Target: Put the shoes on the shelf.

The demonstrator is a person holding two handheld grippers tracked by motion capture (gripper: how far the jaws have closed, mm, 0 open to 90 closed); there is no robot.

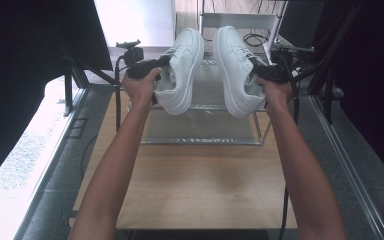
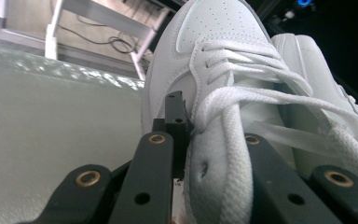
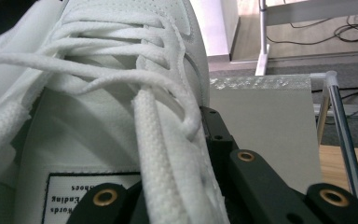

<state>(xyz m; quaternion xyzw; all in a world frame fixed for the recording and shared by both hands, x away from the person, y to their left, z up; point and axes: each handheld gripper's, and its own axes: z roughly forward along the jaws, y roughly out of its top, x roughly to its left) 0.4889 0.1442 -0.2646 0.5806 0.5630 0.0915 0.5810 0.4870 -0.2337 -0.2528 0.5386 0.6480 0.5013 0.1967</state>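
Two white sneakers held in the air above the shoe rack, a low metal-framed rack with a pale shelf standing on the far half of the wooden table.

Left gripper is clamped on the left shoe at the collar edge; in the left gripper view one jaw sits outside the collar, the other inside under the laces. Right gripper grips the right shoe the same way, one jaw outside the collar wall, the other in the opening beside the tongue label. Both shoes hang above the rack's shelf, toes pointing away from the person, soles facing outward to either side, not touching each other or the rack.

Risks, as I judge them: each hold is on a thin padded edge only, so the shoe's weight could pivot it in the jaws or let it slip out onto the rack. Loose laces drape across the jaws and could snag on release, dragging a shoe askew.

Around: behind the rack, a white metal stand and floor cables. A black pole mount stands at the rack's left rear corner, close to the left gripper. The rack's front rail lies between the person and the shelf.
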